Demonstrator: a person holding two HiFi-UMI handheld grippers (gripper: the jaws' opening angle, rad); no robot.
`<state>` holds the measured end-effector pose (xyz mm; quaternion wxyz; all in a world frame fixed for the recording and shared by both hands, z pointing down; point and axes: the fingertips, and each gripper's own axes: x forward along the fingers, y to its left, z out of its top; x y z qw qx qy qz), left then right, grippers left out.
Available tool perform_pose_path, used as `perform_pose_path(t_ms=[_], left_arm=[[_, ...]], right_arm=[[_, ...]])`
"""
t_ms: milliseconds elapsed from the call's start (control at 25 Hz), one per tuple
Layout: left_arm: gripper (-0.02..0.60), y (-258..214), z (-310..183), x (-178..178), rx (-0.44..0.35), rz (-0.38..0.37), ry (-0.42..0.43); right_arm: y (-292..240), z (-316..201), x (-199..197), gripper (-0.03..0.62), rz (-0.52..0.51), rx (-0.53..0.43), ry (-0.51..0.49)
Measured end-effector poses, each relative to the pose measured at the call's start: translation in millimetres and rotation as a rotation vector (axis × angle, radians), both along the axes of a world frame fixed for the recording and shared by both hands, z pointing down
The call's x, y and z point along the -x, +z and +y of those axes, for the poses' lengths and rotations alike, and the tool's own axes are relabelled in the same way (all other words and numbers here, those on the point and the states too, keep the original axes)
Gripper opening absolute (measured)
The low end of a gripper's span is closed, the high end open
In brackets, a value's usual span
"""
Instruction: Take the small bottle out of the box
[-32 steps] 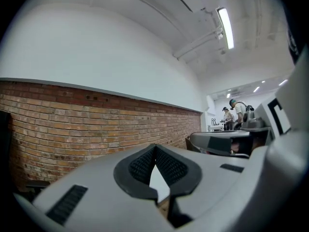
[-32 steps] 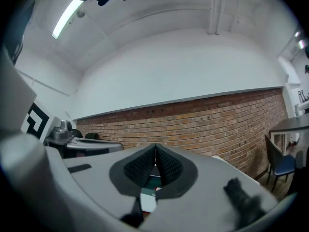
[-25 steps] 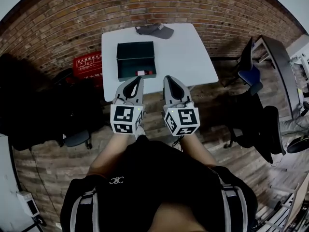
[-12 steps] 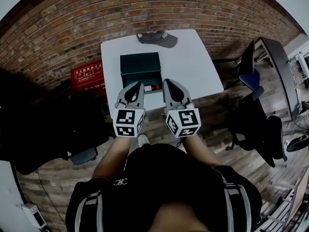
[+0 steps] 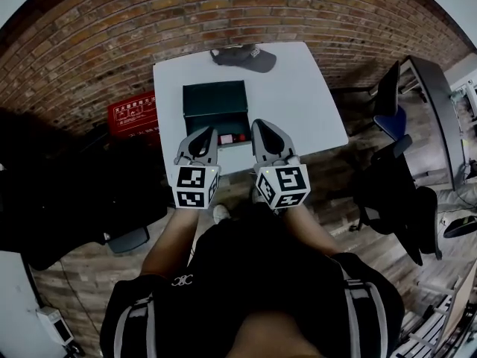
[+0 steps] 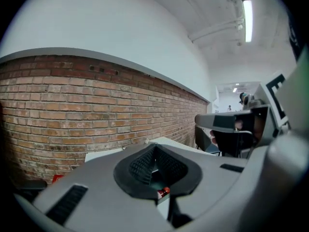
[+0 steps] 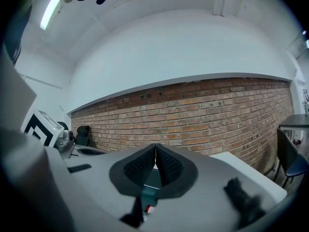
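1. While both hands are short of the table (image 5: 302, 103), the left gripper (image 5: 205, 134) and right gripper (image 5: 261, 127) are clamped shut on nothing, probably carried that way for the approach.
2. The small bottle (image 5: 231, 137) lies in the near end of the open dark box (image 5: 215, 99), between the two tips from above.
3. The red crate (image 5: 133, 114) has white lettering, too small to read. The cap (image 5: 244, 57) shows no legible mark.

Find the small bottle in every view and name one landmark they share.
Head view: small bottle at the near edge of the dark box, near picture centre.
Left gripper view: red speck low centre, under the closed fingers.
Right gripper view: red-white speck bottom centre, below the fingers.
Shared landmark: the brick wall, in all three.
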<state>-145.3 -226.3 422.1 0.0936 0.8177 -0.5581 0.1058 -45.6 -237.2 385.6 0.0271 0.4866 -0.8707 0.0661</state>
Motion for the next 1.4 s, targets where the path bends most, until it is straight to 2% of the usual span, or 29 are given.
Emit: perform_pose_path(t_ms=[320, 560, 720, 880, 1080, 1200, 1400], left_arm=[[0.012, 11.0, -18.9, -10.0, 0.057, -0.043, -0.065], [0.012, 32.5, -33.5, -21.3, 0.130, -0.101, -0.032], [0.012, 51.2, -46.2, -22.7, 0.165, -0.187, -0.006], [0.012, 69.9, -58.8, -27.2, 0.189, -0.267, 0.043], [0.014, 106.4, -69.6, -35.3, 0.300, -0.286, 0.163], [0.014, 121.7, -71.3, -37.5, 0.339, -0.322, 0.234], [0.014, 145.3, -75.0, -37.4, 0.370, -0.467, 0.337]], right_arm=[[-3.7, -26.0, -16.2, 0.031, -0.014, -0.009, -0.065], [7.6, -43.6, -22.9, 0.031, -0.021, 0.013, -0.087], [10.1, -54.0, -24.9, 0.031, -0.017, 0.016, -0.096], [15.5, -60.8, -35.6, 0.031, -0.008, 0.031, -0.088], [24.0, -67.5, -54.1, 0.031, 0.008, 0.046, -0.076], [28.8, -68.5, -61.1, 0.031, 0.015, 0.058, -0.069], [34.9, -73.0, -69.0, 0.031, 0.017, 0.071, -0.054]])
